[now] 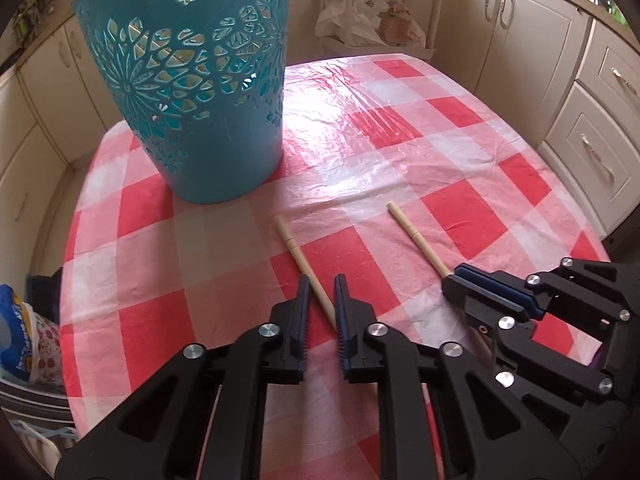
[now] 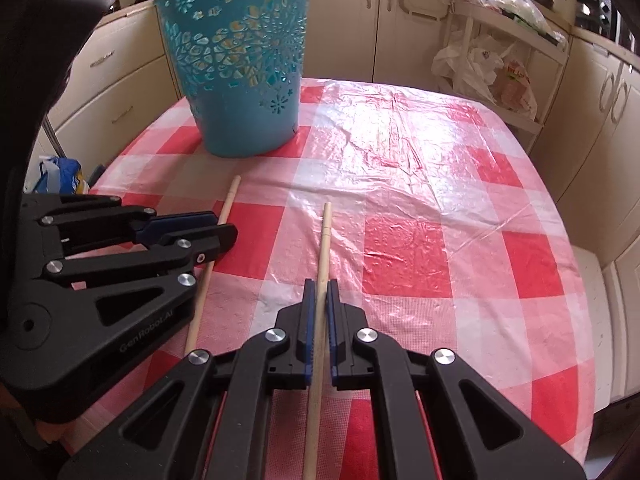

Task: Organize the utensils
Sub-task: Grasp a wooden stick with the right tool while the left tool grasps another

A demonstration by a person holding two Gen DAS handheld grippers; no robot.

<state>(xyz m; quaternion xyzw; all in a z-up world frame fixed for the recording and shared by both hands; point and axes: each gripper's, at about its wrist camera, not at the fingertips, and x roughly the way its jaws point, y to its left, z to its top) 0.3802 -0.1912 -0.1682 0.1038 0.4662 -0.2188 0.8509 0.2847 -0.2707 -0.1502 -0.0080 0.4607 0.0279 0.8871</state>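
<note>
Left wrist view: the left claw [image 1: 322, 294] is closed on a wooden chopstick [image 1: 306, 268] lying on the checked desk [image 1: 460, 216], just in front of the teal cut-out basket [image 1: 200, 92]; the right claw [image 1: 460, 280] grips a second chopstick [image 1: 420, 240] to its right. Right wrist view: the right claw [image 2: 320, 296] clamps its chopstick [image 2: 324, 248], the left claw [image 2: 224, 228] beside it clamps the other [image 2: 228, 204], and the basket [image 2: 244, 76] stands upright beyond.
</note>
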